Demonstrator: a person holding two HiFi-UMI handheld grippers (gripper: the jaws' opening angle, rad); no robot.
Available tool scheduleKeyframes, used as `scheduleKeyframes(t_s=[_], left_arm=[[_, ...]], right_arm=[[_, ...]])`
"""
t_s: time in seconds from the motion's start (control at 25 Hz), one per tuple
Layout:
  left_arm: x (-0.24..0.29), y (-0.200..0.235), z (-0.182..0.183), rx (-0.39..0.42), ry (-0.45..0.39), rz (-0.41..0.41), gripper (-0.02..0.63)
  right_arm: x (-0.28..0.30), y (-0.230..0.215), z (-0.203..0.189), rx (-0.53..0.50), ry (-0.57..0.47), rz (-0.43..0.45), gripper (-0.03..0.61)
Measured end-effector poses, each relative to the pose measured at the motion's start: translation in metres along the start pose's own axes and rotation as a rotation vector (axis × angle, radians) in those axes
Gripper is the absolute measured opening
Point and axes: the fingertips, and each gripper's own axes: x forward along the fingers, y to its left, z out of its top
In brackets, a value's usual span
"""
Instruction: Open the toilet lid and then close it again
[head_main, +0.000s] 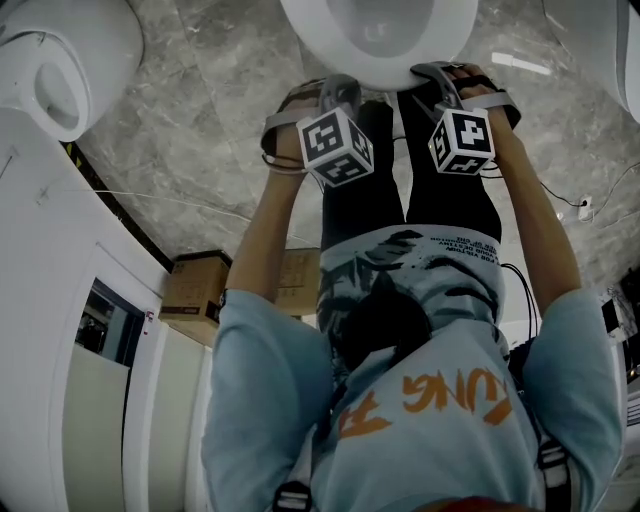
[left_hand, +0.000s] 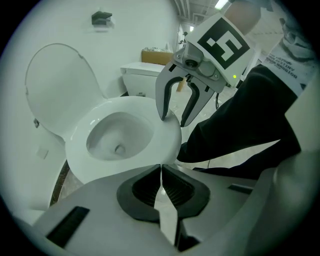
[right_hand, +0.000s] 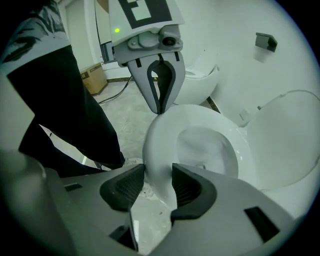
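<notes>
Bent over a toilet (head_main: 380, 40) with the lid (left_hand: 60, 85) raised, gripping the front rim (right_hand: 160, 145).
Pinching that rim with the right gripper (right_hand: 158, 175), white edge filling the gap between both pads. Holding the left gripper (left_hand: 161, 170) pressed together on nothing, tip near the right gripper at the same rim, contact unclear. Lid upright at the back of the toilet, well apart from both grippers. Pointing both steeply down in front of dark trousers (head_main: 440, 200).

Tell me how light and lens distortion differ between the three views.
Head view: dim and grey but sharp, and the toilet is the brightest patch, at the top. Left gripper view: bright, strongly curved, black corners. Right gripper view: the same curve and black corners.
</notes>
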Motion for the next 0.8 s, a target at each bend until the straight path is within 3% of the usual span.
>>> scheduleKeyframes(t_s=[0.4,0.8], left_arm=[[0.061,-0.011,-0.026,-0.064,0.092,-0.084,0.029],[0.11,-0.01,-0.046,-0.037,0.186,-0.154,0.028]], right_arm=[[0.052,0.016,-0.022,0.107,-0.016,0.056,0.181],[0.097,0.016,-0.04,0.171,0.001,0.078,0.166]])
